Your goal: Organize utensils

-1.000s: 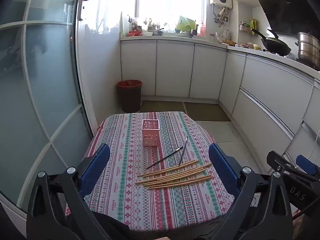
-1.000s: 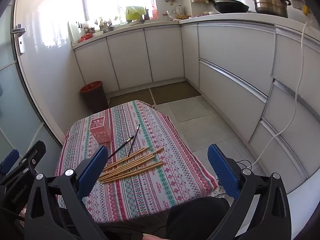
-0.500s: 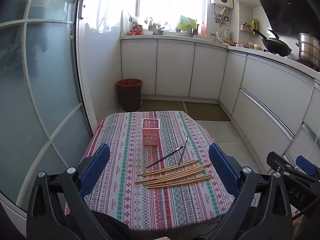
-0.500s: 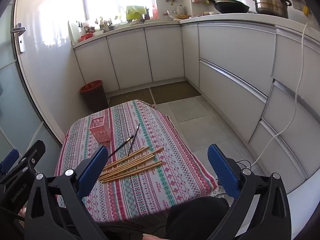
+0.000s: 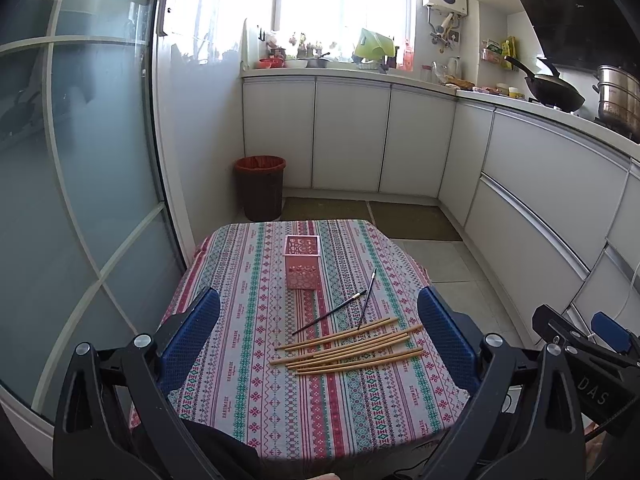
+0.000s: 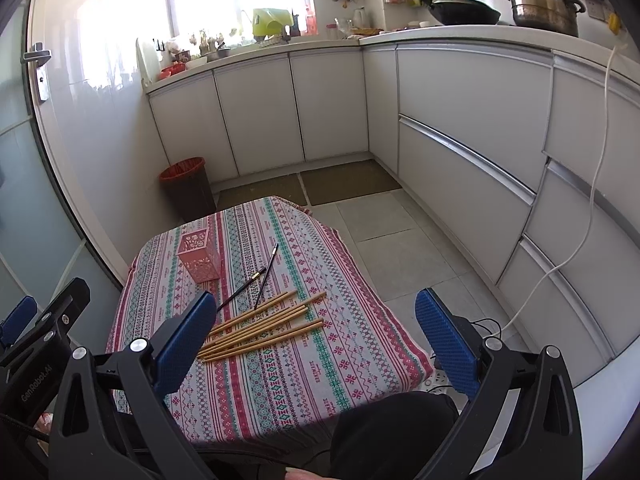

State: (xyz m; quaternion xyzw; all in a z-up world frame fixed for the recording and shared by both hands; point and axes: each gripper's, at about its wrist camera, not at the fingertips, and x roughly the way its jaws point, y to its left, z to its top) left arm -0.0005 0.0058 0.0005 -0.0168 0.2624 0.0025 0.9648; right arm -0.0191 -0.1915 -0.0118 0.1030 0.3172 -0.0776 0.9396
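A pink perforated holder (image 5: 302, 263) stands upright at the far middle of a small table with a striped cloth (image 5: 240, 380). Several wooden chopsticks (image 5: 348, 350) lie in a loose bundle nearer me, with two thin dark brushes (image 5: 346, 307) between them and the holder. My left gripper (image 5: 319, 338) is open and empty, held above the table's near edge. My right gripper (image 6: 316, 338) is open and empty too, above the near right side. The holder (image 6: 199, 255), chopsticks (image 6: 262, 326) and brushes (image 6: 260, 276) also show in the right wrist view.
A red-lined bin (image 5: 260, 186) stands on the floor beyond the table. White cabinets (image 5: 348, 136) run along the back and right. A glass door (image 5: 80, 180) is close on the left. A white cable (image 6: 576, 248) hangs down at the right.
Both grippers stay open and nearly still; the left wrist view has drifted only slightly. Nothing on the table has moved.
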